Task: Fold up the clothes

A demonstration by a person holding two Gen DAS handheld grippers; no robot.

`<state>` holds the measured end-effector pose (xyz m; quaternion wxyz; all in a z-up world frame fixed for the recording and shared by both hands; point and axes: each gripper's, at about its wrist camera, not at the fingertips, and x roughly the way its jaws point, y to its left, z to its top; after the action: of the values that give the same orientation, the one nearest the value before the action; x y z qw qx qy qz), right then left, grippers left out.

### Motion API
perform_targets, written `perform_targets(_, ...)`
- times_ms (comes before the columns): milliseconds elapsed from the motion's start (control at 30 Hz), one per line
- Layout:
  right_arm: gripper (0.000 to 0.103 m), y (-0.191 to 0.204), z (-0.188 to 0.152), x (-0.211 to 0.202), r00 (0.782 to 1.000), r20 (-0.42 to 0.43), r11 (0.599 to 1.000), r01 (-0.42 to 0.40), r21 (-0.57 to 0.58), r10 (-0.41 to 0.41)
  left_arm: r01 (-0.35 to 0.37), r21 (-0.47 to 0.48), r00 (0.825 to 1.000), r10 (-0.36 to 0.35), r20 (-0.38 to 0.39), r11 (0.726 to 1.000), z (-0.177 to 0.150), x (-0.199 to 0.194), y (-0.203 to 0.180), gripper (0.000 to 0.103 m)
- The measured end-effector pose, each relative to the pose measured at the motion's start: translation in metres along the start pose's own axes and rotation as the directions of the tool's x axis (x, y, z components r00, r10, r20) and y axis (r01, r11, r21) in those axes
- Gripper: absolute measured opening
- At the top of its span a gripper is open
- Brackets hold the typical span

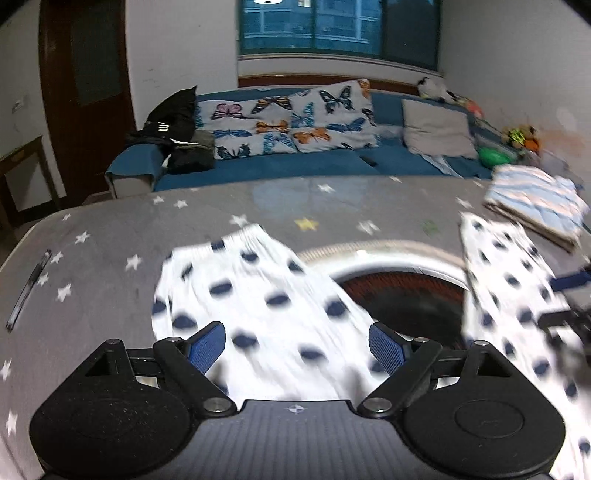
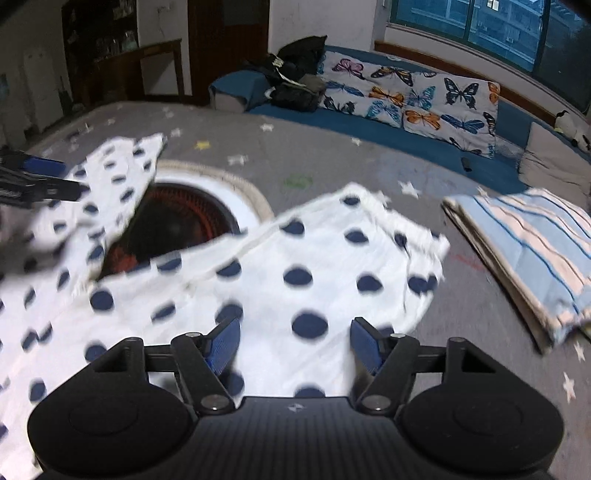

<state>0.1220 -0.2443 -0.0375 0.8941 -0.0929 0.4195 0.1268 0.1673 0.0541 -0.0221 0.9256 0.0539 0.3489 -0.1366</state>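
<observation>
While both of your grippers hang over the polka-dot shorts (image 2: pixel 303 266), their jaws stand spread wide with nothing between the blue pads. Left gripper (image 1: pixel 297 345) sits above one leg of the shorts, right gripper (image 2: pixel 295 341) above the other leg. Frames are motion-blurred, so cloth edges are soft.

Shorts lie flat on the grey star-print table cover (image 1: pixel 110 229), legs splayed apart, a round rimmed dark opening (image 2: pixel 177 218) showing in the gap between them. I can't tell what that opening is. In the right wrist view your left gripper shows at far left, just beside the far leg.

To do this step well, I'd say: drop each gripper onto a leg hem or the waistband corner, pinch one clean edge only, not a bunched layer. Lift both sides level so one leg lands on the other with the hems matching. Keep cloth from sagging into the opening.

Further out, to the right, a folded blue-striped cloth (image 2: pixel 524 251) lies on the cover, well apart from the shorts. A pen (image 1: pixel 27 291) lies near the left edge. Beyond the table: blue sofa (image 1: pixel 295 166), butterfly-print pillows (image 1: pixel 288 122), dark clothes pile (image 1: pixel 177 129), window (image 1: pixel 332 26).
</observation>
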Motion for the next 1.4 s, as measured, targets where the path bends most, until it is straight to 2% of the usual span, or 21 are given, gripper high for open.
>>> perform_targets(133, 0.059, -0.006, -0.008, -0.010, 1.000, 0.002, 0.999, 0.027, 0.036, -0.027, -0.001, 0.009, 1.000, 0.001, -0.007, 1.000, -0.022, -0.023, -0.003, 0.087)
perform_targets(267, 0.059, -0.007, -0.004, -0.022, 0.998, 0.061, 0.998, 0.016, 0.064, -0.020, -0.017, 0.004, 1.000, 0.017, 0.005, 1.000, -0.037, -0.041, -0.002, 0.087)
perform_targets(333, 0.058, -0.008, 0.001, -0.020, 0.997, 0.081, 0.995, -0.008, 0.096, 0.000, -0.016, 0.003, 1.000, 0.016, 0.004, 1.000, -0.043, -0.046, -0.004, 0.087)
perform_targets(467, 0.054, -0.006, 0.008, -0.001, 0.998, 0.061, 0.991, -0.002, 0.137, -0.007, -0.032, 0.014, 0.999, 0.032, -0.005, 0.999, -0.056, -0.053, -0.008, 0.087)
perform_targets(633, 0.054, -0.001, 0.000, 0.001, 0.998, 0.016, 0.994, 0.055, 0.094, -0.057, -0.038, 0.047, 0.999, 0.038, 0.010, 0.998, -0.063, -0.066, -0.010, 0.087)
perform_targets(1000, 0.056, 0.039, -0.045, -0.063, 0.997, 0.006, 0.995, -0.071, -0.071, 0.071, 0.042, 0.127, 0.999, -0.044, 0.013, 0.991, -0.095, -0.104, -0.037, 0.087)
perform_targets(1100, 0.057, 0.048, -0.064, -0.070, 0.997, -0.011, 0.992, -0.071, -0.103, 0.070, 0.056, 0.168, 0.998, -0.058, 0.004, 0.984, -0.104, -0.113, -0.047, 0.087)
perform_targets(1167, 0.061, 0.048, -0.074, -0.075, 0.998, -0.011, 0.992, -0.058, -0.116, 0.057, 0.084, 0.181, 0.996, -0.086, 0.001, 0.980, -0.107, -0.121, -0.055, 0.087)
perform_targets(1267, 0.061, 0.045, -0.085, -0.084, 0.999, -0.009, 0.992, -0.047, -0.114, 0.046, 0.153, 0.211, 0.987, -0.160, 0.016, 0.965, -0.105, -0.137, -0.076, 0.087)
perform_targets(1400, 0.061, 0.033, -0.085, -0.093, 0.999, 0.006, 0.997, -0.031, -0.064, 0.032, 0.293, 0.261, 0.952, -0.306, 0.006, 0.920, -0.108, -0.152, -0.115, 0.087)
